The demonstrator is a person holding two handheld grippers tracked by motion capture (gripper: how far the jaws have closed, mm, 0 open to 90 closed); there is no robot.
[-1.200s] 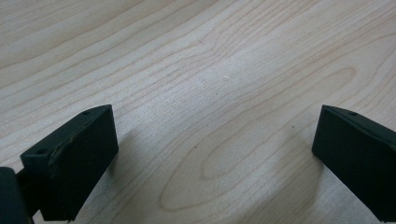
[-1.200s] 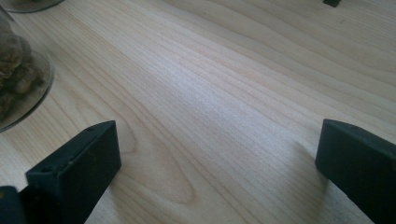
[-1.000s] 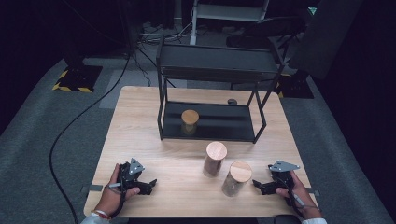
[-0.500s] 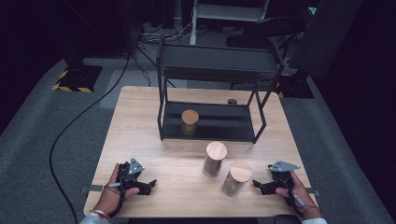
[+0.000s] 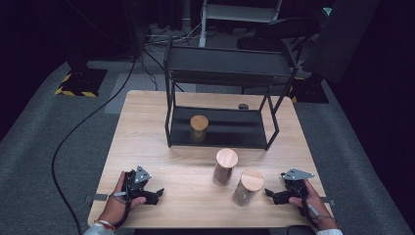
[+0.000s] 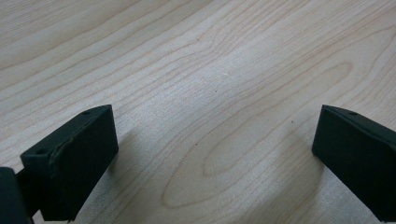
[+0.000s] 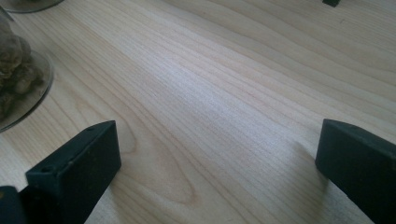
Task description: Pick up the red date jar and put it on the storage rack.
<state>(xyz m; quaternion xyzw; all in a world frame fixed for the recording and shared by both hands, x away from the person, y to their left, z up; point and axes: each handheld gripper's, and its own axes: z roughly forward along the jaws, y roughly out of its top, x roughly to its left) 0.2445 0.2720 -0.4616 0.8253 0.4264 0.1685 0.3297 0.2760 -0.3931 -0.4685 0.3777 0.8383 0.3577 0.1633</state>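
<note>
On table [image 5: 147, 122], two lidded jars [image 5: 225, 167] of brownish lumps, third on rack [image 5: 222, 128], both grippers' jaws spread.

table [image 5: 147, 127]: pale wood, smooth, matt, with clear grain
jars [image 5: 246, 187]: clear glass, glossy, with matt wooden lids
rack [image 5: 221, 73]: black metal frame, matt; lower shelf dark and slightly shiny
grippers [image 5: 157, 192]: black plastic, matt; grey metal plates on top
floor [image 5: 44, 142]: grey carpet, rough
cable [image 5: 78, 128]: black, smooth
</note>
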